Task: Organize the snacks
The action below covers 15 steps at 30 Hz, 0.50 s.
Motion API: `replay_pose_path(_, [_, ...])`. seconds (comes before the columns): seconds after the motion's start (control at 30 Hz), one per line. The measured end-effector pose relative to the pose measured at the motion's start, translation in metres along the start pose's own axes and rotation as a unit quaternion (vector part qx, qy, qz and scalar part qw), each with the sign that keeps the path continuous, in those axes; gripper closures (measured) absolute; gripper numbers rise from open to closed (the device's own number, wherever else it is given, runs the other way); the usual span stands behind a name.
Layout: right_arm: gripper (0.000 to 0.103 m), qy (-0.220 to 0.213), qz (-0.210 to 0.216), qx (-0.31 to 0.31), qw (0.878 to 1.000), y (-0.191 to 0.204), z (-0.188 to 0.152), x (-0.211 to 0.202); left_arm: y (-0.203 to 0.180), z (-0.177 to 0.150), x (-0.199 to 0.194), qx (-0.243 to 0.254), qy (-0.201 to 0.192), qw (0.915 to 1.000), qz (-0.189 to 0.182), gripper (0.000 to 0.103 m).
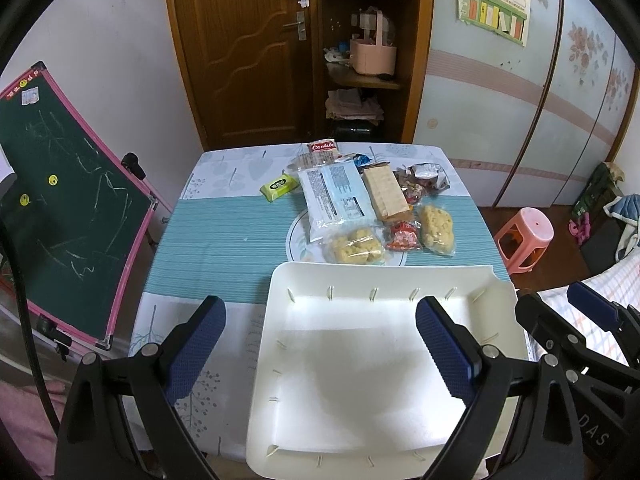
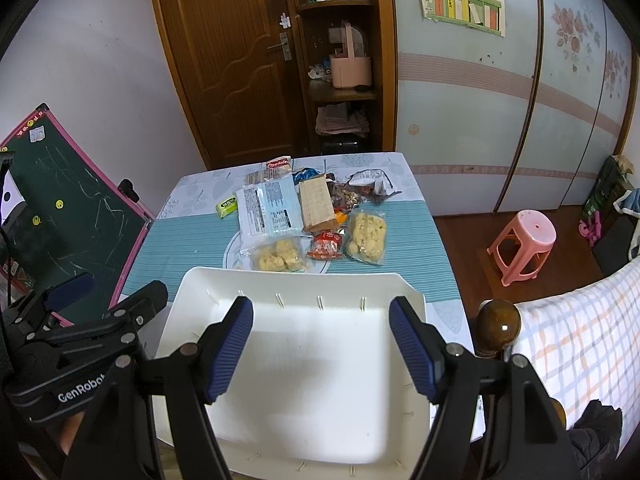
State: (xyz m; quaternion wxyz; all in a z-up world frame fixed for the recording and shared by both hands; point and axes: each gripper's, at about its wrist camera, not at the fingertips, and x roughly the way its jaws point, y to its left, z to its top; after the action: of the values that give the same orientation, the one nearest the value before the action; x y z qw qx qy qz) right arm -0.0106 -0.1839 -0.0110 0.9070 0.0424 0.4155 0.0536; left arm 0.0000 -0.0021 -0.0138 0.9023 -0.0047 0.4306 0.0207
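Chalkboard (image 1: pixel 68 216), pink-framed, leaning beside the table's left edge. Table (image 1: pixel 224 240) covered in a teal-striped, leaf-printed cloth. Left gripper (image 1: pixel 320 350): blue-padded jaws spread wide, holding nothing, poised over the near left part of the table and the tray's left rim. White tray (image 1: pixel 304 360): shallow, rectangular, at the near edge of the table. Right gripper (image 2: pixel 322 350): jaws likewise wide apart and empty, hovering above the tray's middle.

Snacks, clustered beyond the tray toward the far edge: green packet (image 1: pixel 279 187) lying apart at the left; red-and-white Cookie pack (image 1: pixel 323 148) nearest the far edge; long blue-and-white bag (image 1: pixel 335 200); brown cracker pack (image 1: pixel 385 192) just beside it; two clear bags of yellow puffs (image 1: pixel 356 246) (image 1: pixel 437 226) flanking a small red packet (image 1: pixel 404 238); crumpled wrappers (image 1: pixel 424 178) at the right. Pink stool (image 1: pixel 524 240) on the floor past the right edge.
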Motion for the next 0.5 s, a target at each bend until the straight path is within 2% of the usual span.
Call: replay_pose_path(0.5, [0.032,0.001,0.000,0.000,1.000,-0.0001,0.0003,-0.0001,0.0013,0.0002,0.0003,0.000,0.000,1.0000,0.000,0.008])
